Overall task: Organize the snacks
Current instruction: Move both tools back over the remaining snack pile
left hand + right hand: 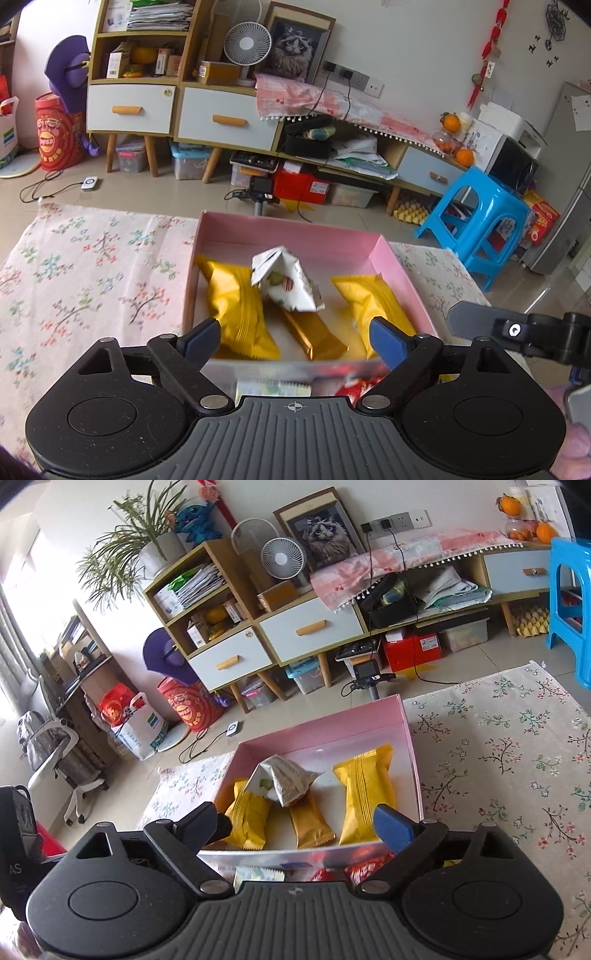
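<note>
Both grippers hang spread wide with nothing in them — left gripper (293,338), right gripper (295,825). Nearest, outside the near wall of the pink box (388,254), red-wrapped snacks (364,867) still wait. Inside sit three yellow packets (364,794), with the white patterned pouch (286,282) tilted on them mid-box. Looks like between placements — next move's probably dropping back for a red one.

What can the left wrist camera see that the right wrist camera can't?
Only the left wrist view shows the white box at the far end of the cabinet and the grey fridge.

Only the right wrist view shows the potted plant, the blue stuffed toy and the white office chair.

Both show the pink box with two yellow packets, a gold bar and a white packet, plus the fan, cat picture and blue stool.
</note>
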Demonstrator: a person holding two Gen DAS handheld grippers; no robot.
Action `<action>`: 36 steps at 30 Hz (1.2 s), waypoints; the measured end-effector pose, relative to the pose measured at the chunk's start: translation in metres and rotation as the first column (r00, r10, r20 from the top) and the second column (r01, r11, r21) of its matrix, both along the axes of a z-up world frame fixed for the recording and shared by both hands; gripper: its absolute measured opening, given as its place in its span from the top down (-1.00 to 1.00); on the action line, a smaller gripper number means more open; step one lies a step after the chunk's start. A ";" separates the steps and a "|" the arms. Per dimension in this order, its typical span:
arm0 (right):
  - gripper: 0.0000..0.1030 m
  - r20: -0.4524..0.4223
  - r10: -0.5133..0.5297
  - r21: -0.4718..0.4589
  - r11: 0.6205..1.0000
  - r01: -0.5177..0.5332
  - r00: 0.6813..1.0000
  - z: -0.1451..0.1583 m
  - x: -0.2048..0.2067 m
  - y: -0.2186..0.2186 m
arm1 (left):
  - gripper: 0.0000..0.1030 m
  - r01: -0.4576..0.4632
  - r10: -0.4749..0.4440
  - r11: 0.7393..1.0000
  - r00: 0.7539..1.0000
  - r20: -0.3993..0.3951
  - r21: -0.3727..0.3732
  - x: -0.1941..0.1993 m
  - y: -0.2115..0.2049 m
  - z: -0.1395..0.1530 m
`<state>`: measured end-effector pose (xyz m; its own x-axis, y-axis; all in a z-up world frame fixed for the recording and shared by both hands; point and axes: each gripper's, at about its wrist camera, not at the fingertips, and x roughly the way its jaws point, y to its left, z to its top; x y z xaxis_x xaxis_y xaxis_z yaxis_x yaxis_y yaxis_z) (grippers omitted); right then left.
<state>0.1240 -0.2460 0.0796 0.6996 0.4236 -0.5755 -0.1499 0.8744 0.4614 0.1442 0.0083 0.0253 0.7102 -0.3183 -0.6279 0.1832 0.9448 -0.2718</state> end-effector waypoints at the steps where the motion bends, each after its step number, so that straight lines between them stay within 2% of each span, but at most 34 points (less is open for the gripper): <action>1: -0.67 0.004 0.005 -0.005 1.000 -0.005 1.000 0.001 -0.003 0.000 | -0.76 -0.001 0.001 1.000 1.000 -0.002 0.006 -0.004 0.002 0.000; 7: -0.71 0.016 0.021 -0.026 0.999 -0.020 1.000 0.004 -0.020 0.006 | -0.81 -0.014 0.014 0.999 1.000 -0.019 0.034 -0.026 0.012 0.002; 13: -0.71 0.048 0.068 -0.119 0.991 -0.062 0.996 0.003 -0.038 0.019 | -0.84 -0.013 0.014 1.000 1.000 -0.024 0.026 -0.044 0.025 -0.002; 16: -0.72 0.050 0.079 -0.117 0.990 -0.073 0.996 0.001 -0.044 0.018 | -0.85 -0.018 0.019 1.000 0.999 -0.031 0.013 -0.050 0.033 -0.006; 29: -0.76 0.026 0.017 -0.219 0.976 -0.011 1.000 -0.022 -0.059 0.004 | -0.91 -0.009 0.011 0.999 0.999 -0.034 0.053 -0.068 0.047 -0.023; 36: -0.76 0.010 0.037 -0.289 0.957 -0.032 0.999 -0.033 -0.064 0.009 | -0.91 -0.049 0.054 0.998 0.990 -0.128 0.045 -0.064 0.048 -0.042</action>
<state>0.0602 -0.2366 0.0463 0.6971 0.2654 -0.6661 -0.1875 0.9641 0.1879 0.0805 0.0562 -0.0171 0.6371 -0.2552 -0.7273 0.1000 0.9630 -0.2503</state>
